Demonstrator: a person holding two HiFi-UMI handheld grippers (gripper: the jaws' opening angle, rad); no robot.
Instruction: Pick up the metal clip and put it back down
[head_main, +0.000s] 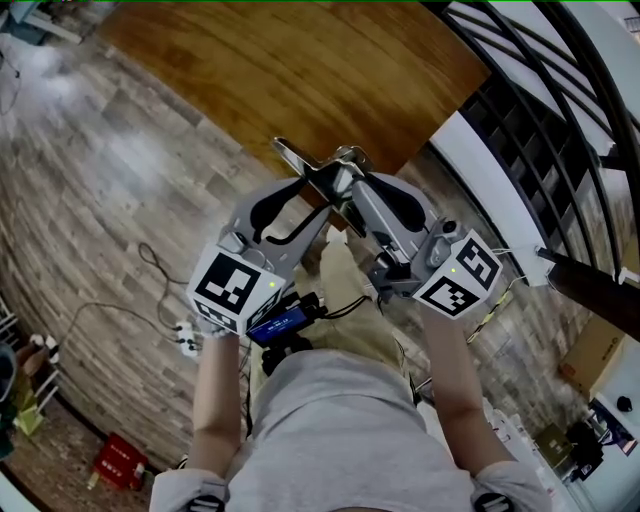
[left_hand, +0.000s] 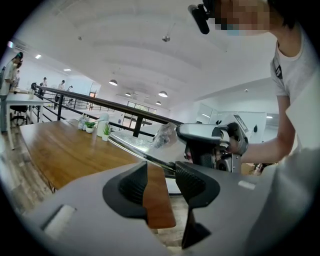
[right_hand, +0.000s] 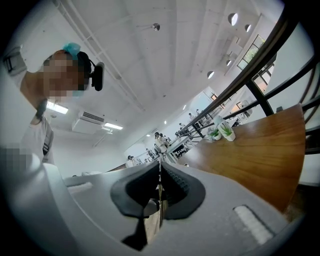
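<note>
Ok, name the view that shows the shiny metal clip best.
Left gripper view: the shiny metal clip shows side-on, its long blade plain. Head view shows it small, from above; right gripper view shows only its thin edge, pinched in the right tool.

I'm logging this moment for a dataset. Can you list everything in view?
metal clip: one, silvery, in the right claw, by the table's near edge
table: one, brown wood, ahead of the person
potted plants: two, green in white pots, at the table's far end
railing: one, black, right of the table
cables: a few, dark, on the floor at left
red object: one, on the floor at lower left, unclear what
cardboard box: one, tan, on the floor at right
right claw: grey, shut on the clip's thin edge
left claw: grey, open, clip just past its tips
marker cubes: two, black-and-white, one per gripper
shirt: grey, bottom centre
</note>
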